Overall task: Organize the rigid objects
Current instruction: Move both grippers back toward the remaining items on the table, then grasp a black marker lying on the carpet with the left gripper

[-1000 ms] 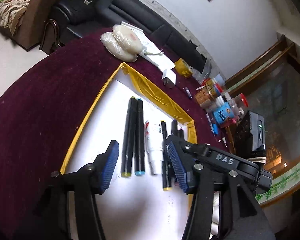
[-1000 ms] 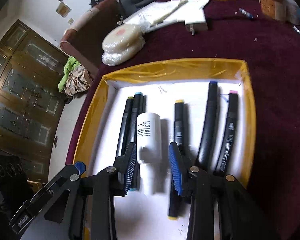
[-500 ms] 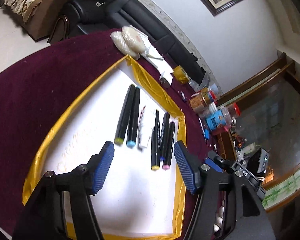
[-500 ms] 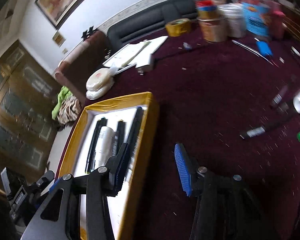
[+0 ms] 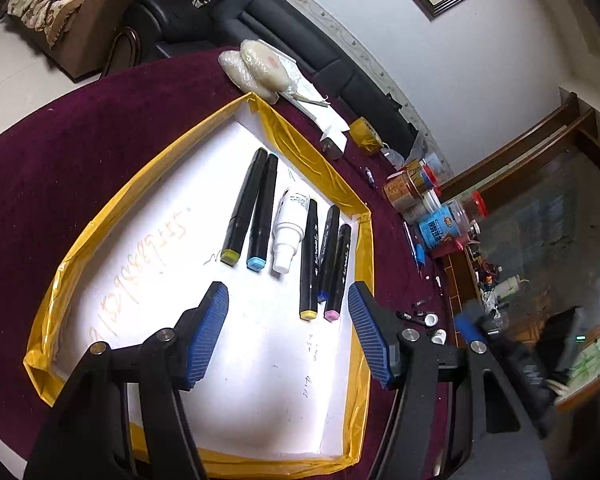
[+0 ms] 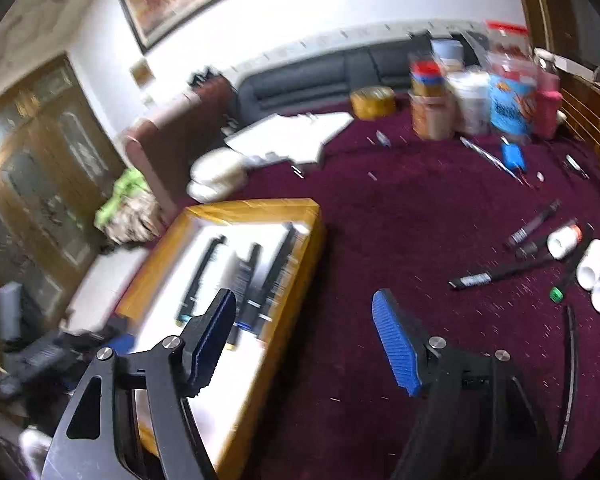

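Now the right tool (image 6: 304, 340) has swung off the tray (image 6: 300, 248), empty.

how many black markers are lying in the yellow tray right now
5. Two lie side by side on the left, capped yellow and blue. Three lie right of the white bottle, capped yellow, dark blue and pink.

right claw (image 6: 304, 340) open, empty; over maroon cloth (image 6: 380, 220) | yellow tray (image 6: 300, 248) left; loose markers (image 6: 500, 276) right
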`<state>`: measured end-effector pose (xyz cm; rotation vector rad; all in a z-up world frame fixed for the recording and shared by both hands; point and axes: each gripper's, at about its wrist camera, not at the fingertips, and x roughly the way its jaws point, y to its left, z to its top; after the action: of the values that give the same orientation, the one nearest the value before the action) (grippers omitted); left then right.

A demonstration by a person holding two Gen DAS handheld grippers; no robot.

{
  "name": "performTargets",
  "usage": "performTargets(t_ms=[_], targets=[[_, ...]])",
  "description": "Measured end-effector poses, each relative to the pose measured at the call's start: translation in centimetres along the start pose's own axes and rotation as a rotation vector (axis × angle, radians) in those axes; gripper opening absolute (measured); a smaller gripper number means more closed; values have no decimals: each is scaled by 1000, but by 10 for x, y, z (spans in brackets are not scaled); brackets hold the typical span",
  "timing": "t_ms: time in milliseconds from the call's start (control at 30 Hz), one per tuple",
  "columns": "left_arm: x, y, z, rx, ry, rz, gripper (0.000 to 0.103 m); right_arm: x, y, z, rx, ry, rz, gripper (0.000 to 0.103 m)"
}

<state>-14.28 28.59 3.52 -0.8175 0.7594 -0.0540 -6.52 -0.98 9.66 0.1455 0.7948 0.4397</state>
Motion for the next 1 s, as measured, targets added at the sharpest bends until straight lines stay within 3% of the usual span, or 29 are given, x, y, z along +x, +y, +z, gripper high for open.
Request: performTargets(t_ms=[133, 300, 433, 700, 867, 1000], targets=[[-1, -3, -3, 14, -2, 4, 61, -20, 26, 5, -55, -96, 64, 72], [-4, -14, -7, 57, 4, -2, 61, 7, 24, -15, -95, -9, 22, 72], [-7, -32, -12, 134, -8, 5, 61, -4, -32, -21, 8, -15, -23, 71], [20, -87, -39, 266, 84, -52, 62, -63, -200, -46, 316, -62, -263, 71], [44, -118, -58, 343, 157, -60, 61, -107, -266, -70, 452, -118, -334, 71], [71, -148, -75, 404, 223, -42, 61, -120, -288, -89, 537, -132, -318, 72]])
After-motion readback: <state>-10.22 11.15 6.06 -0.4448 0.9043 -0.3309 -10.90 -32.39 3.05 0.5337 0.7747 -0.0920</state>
